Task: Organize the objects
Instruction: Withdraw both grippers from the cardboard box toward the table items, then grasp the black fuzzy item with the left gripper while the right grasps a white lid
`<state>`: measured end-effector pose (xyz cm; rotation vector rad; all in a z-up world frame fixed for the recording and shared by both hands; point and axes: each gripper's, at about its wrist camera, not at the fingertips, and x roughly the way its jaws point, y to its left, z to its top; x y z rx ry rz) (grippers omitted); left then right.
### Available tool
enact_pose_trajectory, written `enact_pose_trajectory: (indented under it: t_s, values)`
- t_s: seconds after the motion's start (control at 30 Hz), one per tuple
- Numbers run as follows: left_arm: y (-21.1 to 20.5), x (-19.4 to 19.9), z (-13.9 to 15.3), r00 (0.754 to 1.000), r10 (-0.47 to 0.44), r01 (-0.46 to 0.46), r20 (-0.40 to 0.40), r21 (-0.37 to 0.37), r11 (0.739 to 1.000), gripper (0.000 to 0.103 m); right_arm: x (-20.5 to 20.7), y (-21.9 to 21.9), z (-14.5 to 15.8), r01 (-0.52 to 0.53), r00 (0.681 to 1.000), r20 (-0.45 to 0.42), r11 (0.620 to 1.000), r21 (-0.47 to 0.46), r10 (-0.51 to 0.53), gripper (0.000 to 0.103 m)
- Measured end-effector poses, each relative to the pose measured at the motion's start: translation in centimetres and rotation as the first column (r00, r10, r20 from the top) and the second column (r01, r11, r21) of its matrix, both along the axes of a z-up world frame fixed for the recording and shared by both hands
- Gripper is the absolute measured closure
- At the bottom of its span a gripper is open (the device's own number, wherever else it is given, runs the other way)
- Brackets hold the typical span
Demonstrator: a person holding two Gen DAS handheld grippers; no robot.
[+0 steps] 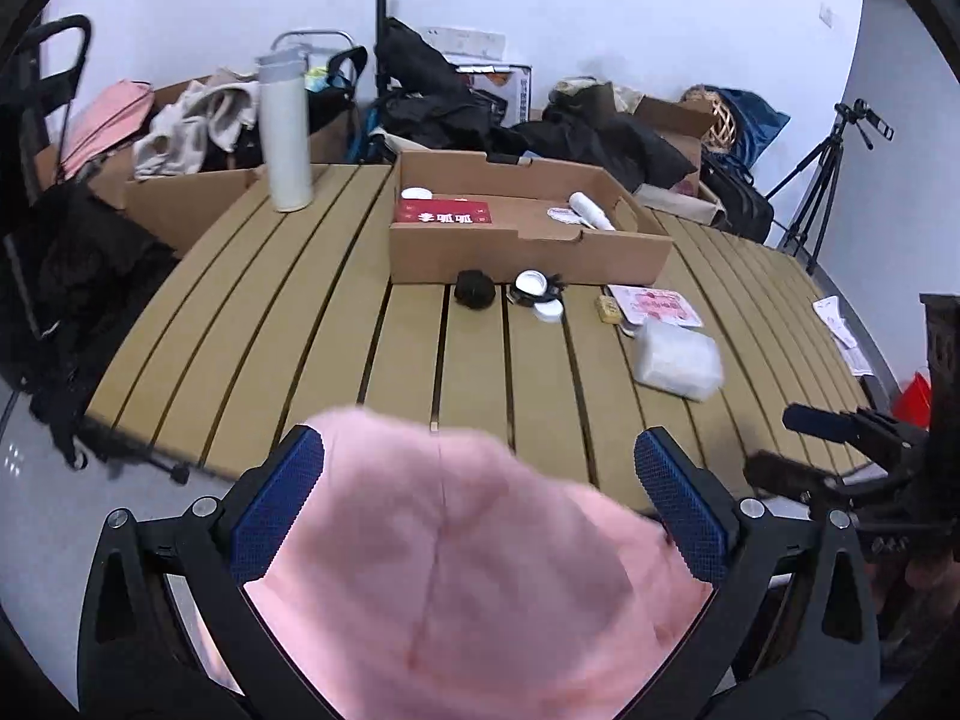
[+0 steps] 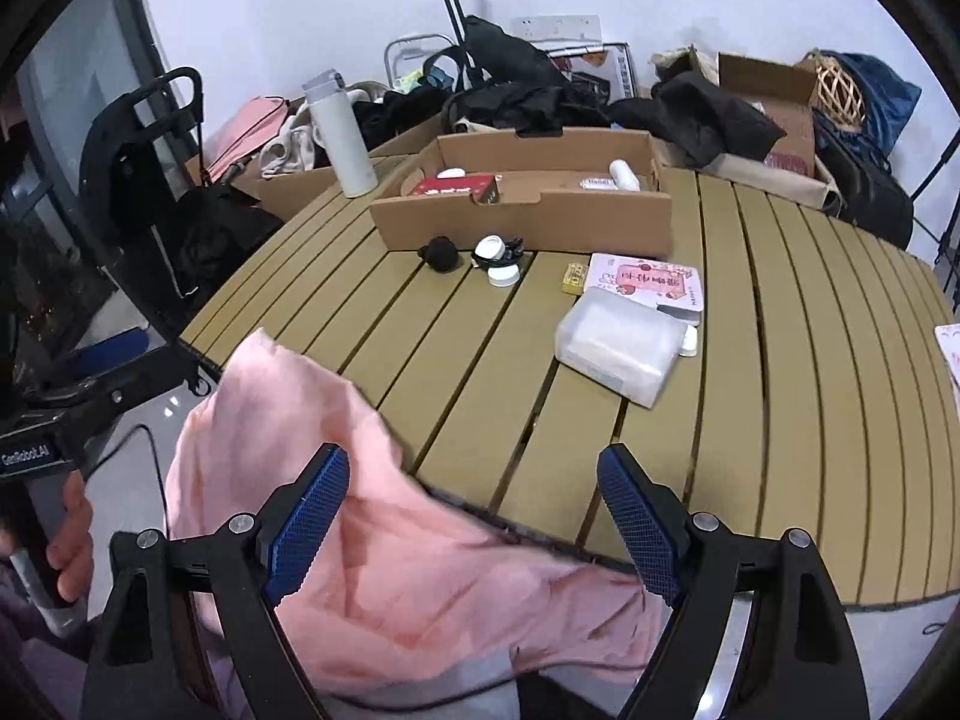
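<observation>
A slatted tan surface point(image 2: 780, 360) carries an open cardboard box point(image 2: 522, 216) at its far side, with a tall white bottle point(image 2: 342, 138) upright beside the box's left end. Just in front of the box lie a dark round object point(image 2: 441, 253) and a cluster of small white-lidded jars point(image 2: 497, 261); to their right sit a small yellow packet point(image 2: 575, 278), a pink printed packet point(image 2: 648, 282) and a clear plastic container point(image 2: 618, 345) touching it. A pink cloth point(image 2: 336, 450) drapes over the near edge.
</observation>
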<state>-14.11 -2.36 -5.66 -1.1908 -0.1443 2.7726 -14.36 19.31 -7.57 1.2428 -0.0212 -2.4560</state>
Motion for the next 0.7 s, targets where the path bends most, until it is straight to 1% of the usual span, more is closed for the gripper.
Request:
enact_pose_trajectory:
  t_s: [0.1, 0.17, 0.2, 0.23, 0.27, 0.3, 0.37, 0.43, 0.5, 0.57, 0.63, 0.67, 0.7]
  values:
    - [-0.1, -4.6, -0.8, 1.0, 0.006, -0.006, 0.009, -0.002, 1.0, 0.002, -3.0, -0.3, -0.7, 0.004, 1.0, 0.012, 1.0, -0.021, -0.004, 0.015]
    - [0.0, -7.9, -1.4, 1.0, -0.009, 0.008, 0.006, 0.006, 1.0, 0.003, -5.0, -0.5, -0.6, 0.005, 1.0, 0.0, 0.998, -0.055, -0.005, 0.016]
    - [0.0, -9.3, -1.9, 1.0, -0.015, 0.014, 0.016, 0.017, 1.0, 0.006, -6.2, -0.7, -0.6, 0.007, 1.0, -0.013, 0.997, -0.071, -0.008, 0.018]
    - [0.0, -10.9, -2.5, 0.999, -0.015, 0.014, 0.037, 0.028, 1.0, 0.009, -7.3, -1.0, -0.6, 0.01, 1.0, -0.022, 0.997, -0.076, -0.011, 0.023]
    - [0.0, -12.7, -3.2, 0.998, -0.008, 0.005, 0.065, 0.034, 0.999, 0.015, -8.7, -1.3, -0.7, 0.009, 1.0, -0.029, 0.997, -0.081, -0.011, 0.041]
    - [-0.1, -14.0, -3.9, 0.997, -0.006, 0.003, 0.081, 0.04, 0.999, 0.016, -10.2, -1.7, -0.9, 0.007, 1.0, -0.028, 0.996, -0.088, -0.01, 0.06]
    - [0.1, -16.5, -5.2, 0.994, -0.015, 0.01, 0.109, 0.042, 0.999, 0.017, -13.6, -2.8, -1.7, -0.008, 1.0, -0.016, 0.995, -0.101, 0.006, 0.069]
    - [0.1, -18.6, -6.5, 0.991, -0.021, 0.016, 0.129, 0.038, 0.999, 0.022, -15.9, -3.6, -2.3, -0.029, 0.999, -0.017, 0.994, -0.103, 0.028, 0.069]
    - [0.1, -19.8, -7.5, 0.989, -0.028, 0.021, 0.147, 0.051, 0.998, 0.032, -18.3, -4.8, -3.2, -0.058, 0.998, -0.02, 0.994, -0.095, 0.057, 0.07]
    - [0.0, -20.8, -8.6, 0.984, -0.041, 0.027, 0.172, 0.082, 0.996, 0.034, -20.4, -5.9, -4.5, -0.068, 0.998, -0.005, 0.996, -0.062, 0.068, 0.07]
    - [-0.2, -21.5, -9.8, 0.979, -0.022, 0.0, 0.204, 0.105, 0.994, 0.039, -21.9, -6.9, -6.0, -0.065, 0.998, 0.011, 0.998, -0.022, 0.065, 0.072]
    - [-0.2, -21.9, -10.3, 0.975, -0.016, -0.009, 0.221, 0.112, 0.994, 0.043, -22.6, -7.4, -6.9, -0.065, 0.998, 0.022, 0.998, -0.003, 0.065, 0.077]
    - [-0.2, -22.2, -10.7, 0.972, -0.029, -0.004, 0.235, 0.142, 0.99, 0.047, -22.8, -7.7, -7.4, -0.065, 0.998, 0.026, 0.998, 0.021, 0.064, 0.082]
